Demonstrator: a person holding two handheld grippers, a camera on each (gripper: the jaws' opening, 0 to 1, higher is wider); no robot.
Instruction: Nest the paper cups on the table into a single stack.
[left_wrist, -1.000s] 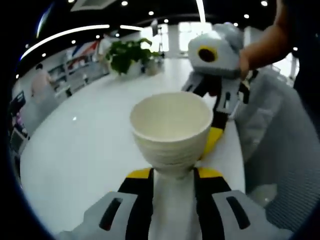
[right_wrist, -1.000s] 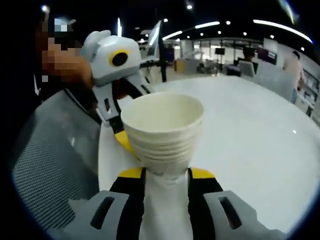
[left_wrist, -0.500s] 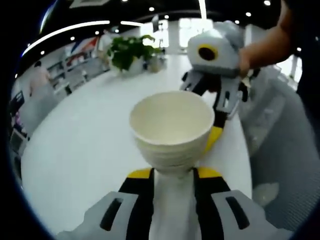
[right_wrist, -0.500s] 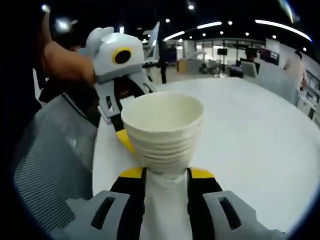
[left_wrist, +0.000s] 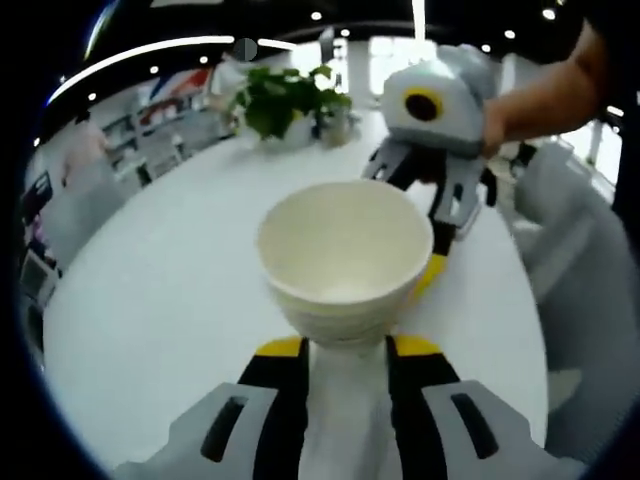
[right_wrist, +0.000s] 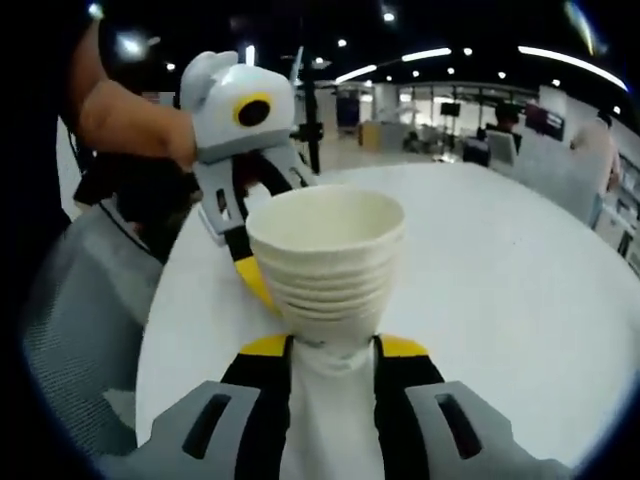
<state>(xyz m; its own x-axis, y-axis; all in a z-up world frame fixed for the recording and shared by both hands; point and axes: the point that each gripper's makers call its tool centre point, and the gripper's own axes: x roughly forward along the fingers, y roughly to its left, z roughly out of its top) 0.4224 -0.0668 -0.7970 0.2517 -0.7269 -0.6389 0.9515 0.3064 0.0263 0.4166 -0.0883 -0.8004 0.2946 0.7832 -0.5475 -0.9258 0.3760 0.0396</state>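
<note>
A stack of nested white paper cups stands mouth-up between my left gripper's black-and-yellow jaws, which are shut on its lower part. The right gripper, held by a hand, comes in from the upper right, and its yellow fingertip lies against the far side of the stack. In the right gripper view the same cup stack shows several rims, with my right gripper shut on its base. The left gripper reaches in behind it, its yellow fingertip against the stack.
The round white table spreads out beyond the stack. A potted plant stands at its far edge. Grey mesh chairs stand beside the table. People stand in the background.
Both views have shifted slightly toward the table, so less of the chairs shows. The cup stack and both grippers keep the same hold.
</note>
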